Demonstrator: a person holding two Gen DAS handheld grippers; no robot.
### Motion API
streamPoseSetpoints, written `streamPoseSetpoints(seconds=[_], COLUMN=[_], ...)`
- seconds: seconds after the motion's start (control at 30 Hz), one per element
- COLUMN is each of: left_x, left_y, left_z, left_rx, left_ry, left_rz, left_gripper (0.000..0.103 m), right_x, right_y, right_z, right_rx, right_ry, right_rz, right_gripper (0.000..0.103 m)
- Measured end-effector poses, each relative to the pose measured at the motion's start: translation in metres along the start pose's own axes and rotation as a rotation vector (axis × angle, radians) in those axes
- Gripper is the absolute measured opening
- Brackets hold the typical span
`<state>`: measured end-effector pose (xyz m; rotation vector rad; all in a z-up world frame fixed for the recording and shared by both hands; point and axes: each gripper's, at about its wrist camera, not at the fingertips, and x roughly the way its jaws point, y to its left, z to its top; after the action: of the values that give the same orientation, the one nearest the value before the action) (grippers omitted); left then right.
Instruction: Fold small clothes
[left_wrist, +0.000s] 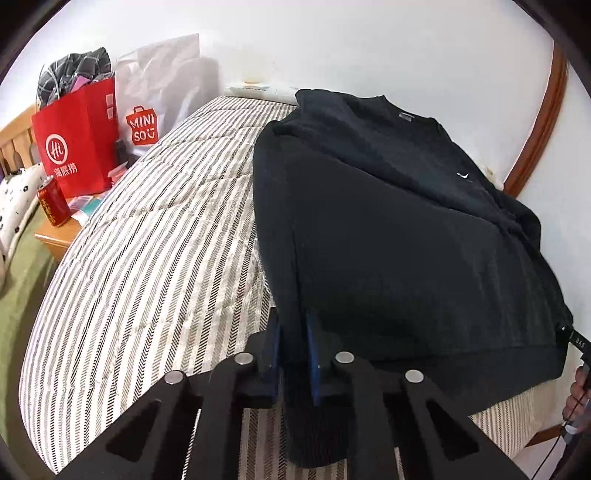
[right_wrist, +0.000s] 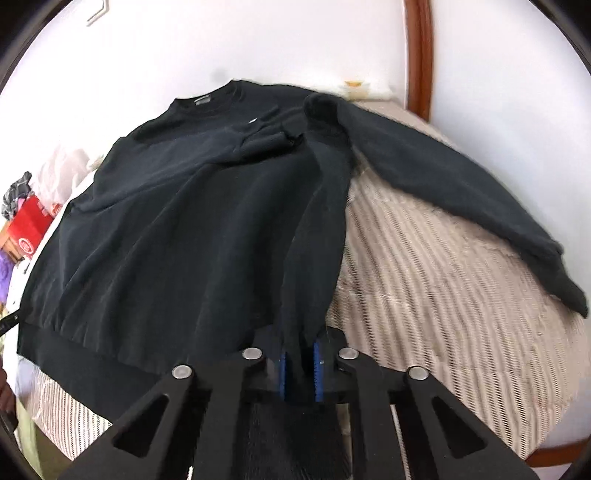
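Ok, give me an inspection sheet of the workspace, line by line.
Surface: striped bed cover, sweatshirt laid on it.
Job's things: black sweatshirt, front up; one sleeve spread sideways, the other lying along the body.
Clutter: red paper bag, white Miniso bag, red can on a bedside stand.
Grippers: left claw shut on hem corner; right claw shut on opposite hem corner.
Cables: thin dark cable at the frame edge.
Surroundings: white wall, wooden trim.
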<state>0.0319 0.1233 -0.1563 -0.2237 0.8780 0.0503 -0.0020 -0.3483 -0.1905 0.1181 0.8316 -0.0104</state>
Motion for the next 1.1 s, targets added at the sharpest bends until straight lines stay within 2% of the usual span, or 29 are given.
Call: streamPoseSetpoints(seconds=[0.07,0.23,0.5,0.6,0.67,0.7,0.73,0.8,0.83,0.87,1.1], left_x=[-0.005,-0.02,-0.032,-0.03,-0.031,-0.032,-0.033,-0.033,-0.032,-0.031,-0.013], left_y=[0.005,0.017,0.016,0.013,0.014,0.014,0.015,0.015,0.016,0.016,0.012], left_z=[-0.003,-0.014,-0.032,-0.03,-0.027,-0.025,-0.022,-0.015,-0.011,-0.006,0.032], left_rx=[-0.02,-0.059,-0.017,-0.015,-0.025,-0.03,-0.037,-0.043,-0.048,-0.051,-0.079], left_ry=[0.004,0.01,0.025,0.035,0.041,0.04,0.035,0.028,0.026,0.023,0.006], left_rz=[-0.012,-0.047,-0.032,-0.016,-0.023,-0.02,-0.008,-0.001,0.0,0.003,-0.008], left_gripper=[0.01,0.01,0.01,0.014,0.016,0.017,0.022,0.035,0.044,0.049,0.05], right_x=[-0.009,-0.029,-0.036,-0.03,-0.033,-0.035,-0.038,-0.044,-0.043,-0.041,0.007], right_y=[-0.004,-0.013,-0.01,-0.01,-0.01,-0.009,-0.008,-0.004,-0.001,0.003,0.036], right_z=[-0.003,-0.011,-0.016,-0.009,-0.001,0.004,0.011,0.03,0.038,0.051,0.122], right_rx=[0.013,0.031,-0.018,-0.008,-0.012,-0.021,-0.028,-0.031,-0.033,-0.039,-0.087], right_ry=[-0.005,-0.017,0.007,0.032,0.018,0.004,-0.017,-0.073,-0.082,-0.087,-0.095], right_rz=[-0.025,0.025,0.02,0.014,0.0,-0.028,-0.053,-0.065,-0.059,-0.047,0.0], right_gripper=[0.007,0.007,0.008,0.013,0.019,0.029,0.044,0.059,0.059,0.059,0.059])
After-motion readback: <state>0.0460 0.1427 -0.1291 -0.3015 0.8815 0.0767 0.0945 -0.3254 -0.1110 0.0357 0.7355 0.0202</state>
